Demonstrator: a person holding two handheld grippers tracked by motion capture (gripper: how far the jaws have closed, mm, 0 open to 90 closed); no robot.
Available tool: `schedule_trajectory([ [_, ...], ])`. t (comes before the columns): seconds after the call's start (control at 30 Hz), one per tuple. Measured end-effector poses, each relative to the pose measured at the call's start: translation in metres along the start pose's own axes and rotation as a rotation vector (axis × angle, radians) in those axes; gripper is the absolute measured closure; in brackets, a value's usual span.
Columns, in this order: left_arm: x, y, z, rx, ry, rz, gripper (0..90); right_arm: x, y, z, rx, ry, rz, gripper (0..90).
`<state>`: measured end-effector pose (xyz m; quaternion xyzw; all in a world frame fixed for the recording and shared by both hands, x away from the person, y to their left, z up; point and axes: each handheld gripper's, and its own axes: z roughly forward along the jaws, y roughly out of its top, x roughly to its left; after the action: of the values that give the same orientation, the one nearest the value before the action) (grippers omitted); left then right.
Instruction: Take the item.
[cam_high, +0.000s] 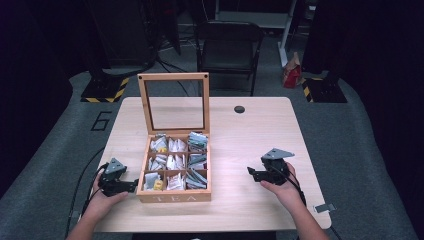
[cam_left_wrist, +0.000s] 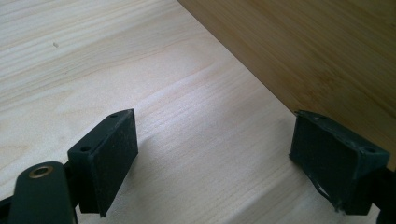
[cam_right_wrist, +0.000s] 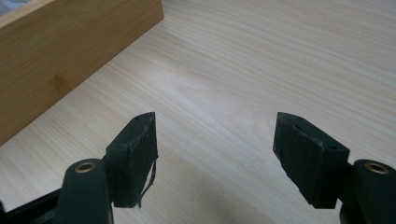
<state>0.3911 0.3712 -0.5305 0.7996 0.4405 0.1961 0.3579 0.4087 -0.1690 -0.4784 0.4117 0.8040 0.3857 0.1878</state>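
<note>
A wooden tea box (cam_high: 173, 196) marked TEA stands at the table's front middle, its glass-paned lid (cam_high: 174, 102) raised upright. Several compartments hold tea bags (cam_high: 174, 161). My left gripper (cam_high: 134, 184) rests on the table just left of the box, pointing at its left wall. In the left gripper view it (cam_left_wrist: 217, 140) is open with bare tabletop between the pads, and the box wall (cam_left_wrist: 317, 56) lies close ahead at the upper right. My right gripper (cam_high: 251, 173) sits to the right of the box, apart from it, open (cam_right_wrist: 215, 140) and holding nothing. The box wall (cam_right_wrist: 60, 51) shows at upper left.
The light wooden table (cam_high: 260, 130) has a round black grommet (cam_high: 239, 109) at the back and a small metal clip (cam_high: 324, 207) near its front right corner. A black chair (cam_high: 227, 42) stands behind the table. A red bag (cam_high: 292, 72) lies on the floor.
</note>
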Motion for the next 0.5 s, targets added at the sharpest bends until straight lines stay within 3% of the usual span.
schedule_trajectory([
  [0.5, 0.001, 0.000, -0.001, 0.009, -0.002, 0.007, 14.4, 0.022, 0.024, -0.011, -0.019, 0.053, -0.061, 30.9],
])
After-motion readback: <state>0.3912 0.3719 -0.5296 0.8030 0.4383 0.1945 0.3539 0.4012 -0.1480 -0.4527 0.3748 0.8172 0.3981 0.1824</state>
